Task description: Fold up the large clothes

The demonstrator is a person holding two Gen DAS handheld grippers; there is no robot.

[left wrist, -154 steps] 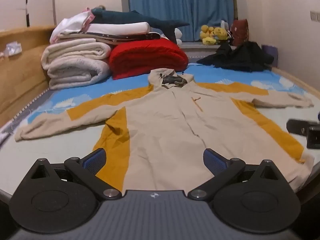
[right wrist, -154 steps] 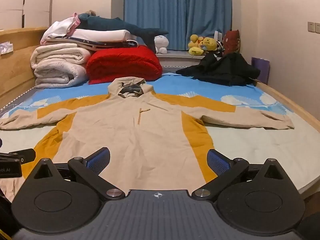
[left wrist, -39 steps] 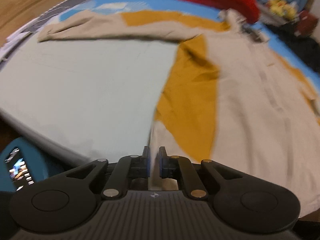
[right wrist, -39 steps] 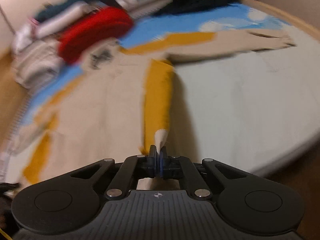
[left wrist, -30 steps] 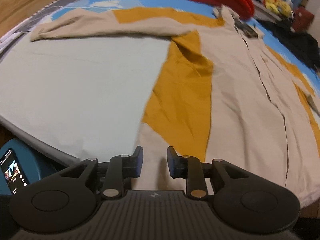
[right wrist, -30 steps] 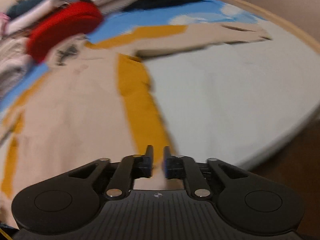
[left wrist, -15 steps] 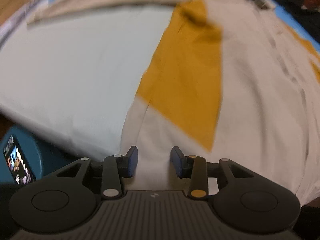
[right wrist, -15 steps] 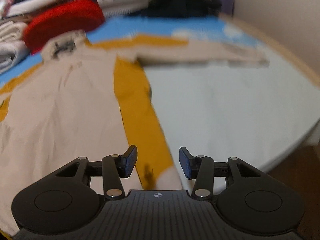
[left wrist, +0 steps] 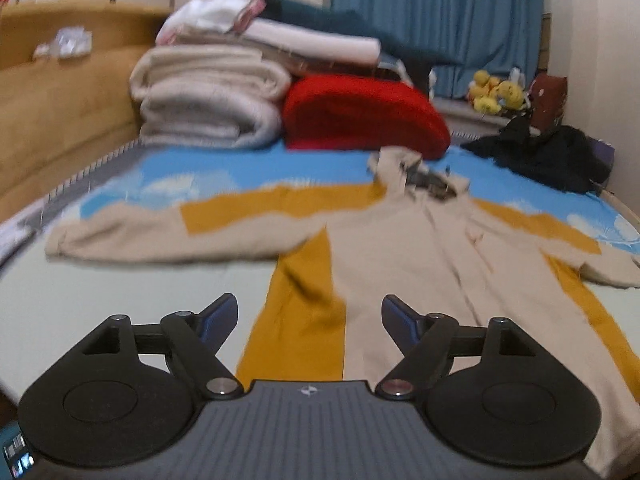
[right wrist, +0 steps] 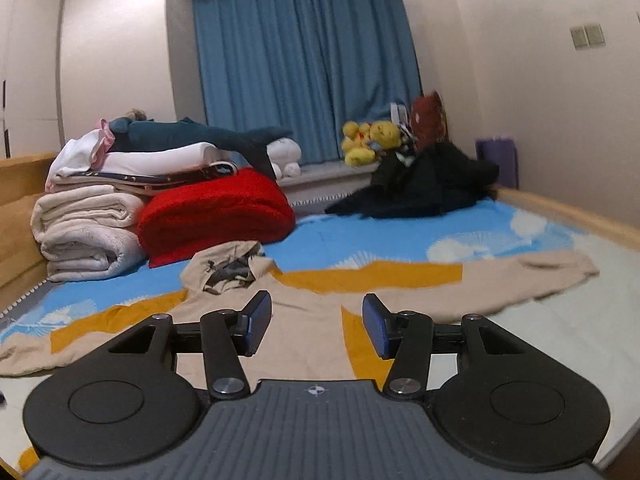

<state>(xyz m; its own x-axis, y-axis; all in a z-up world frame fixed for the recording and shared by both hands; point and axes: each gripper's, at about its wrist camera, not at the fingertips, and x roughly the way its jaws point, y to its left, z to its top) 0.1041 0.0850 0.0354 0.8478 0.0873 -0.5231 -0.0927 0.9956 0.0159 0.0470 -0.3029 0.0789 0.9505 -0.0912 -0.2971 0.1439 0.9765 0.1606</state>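
Both my left claw [left wrist: 310, 316] and right claw [right wrist: 318, 324] are spreading, empty, above the jacket [left wrist: 420, 264]; a careless regrasp risks bunching its hem.

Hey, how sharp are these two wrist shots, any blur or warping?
Left wrist: the jacket and folded blankets are smeared by motion blur. Right wrist: crisper, the curtain folds clear, only slight softness on the jacket's sleeve. Both: fisheye bending, dark corners, warm indoor light.

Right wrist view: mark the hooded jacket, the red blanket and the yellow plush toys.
hooded jacket [right wrist: 312, 304]: right wrist view, beige chest below the hood.
red blanket [right wrist: 216, 212]: right wrist view, middle of its folded front.
yellow plush toys [right wrist: 370, 140]: right wrist view, middle of the cluster.
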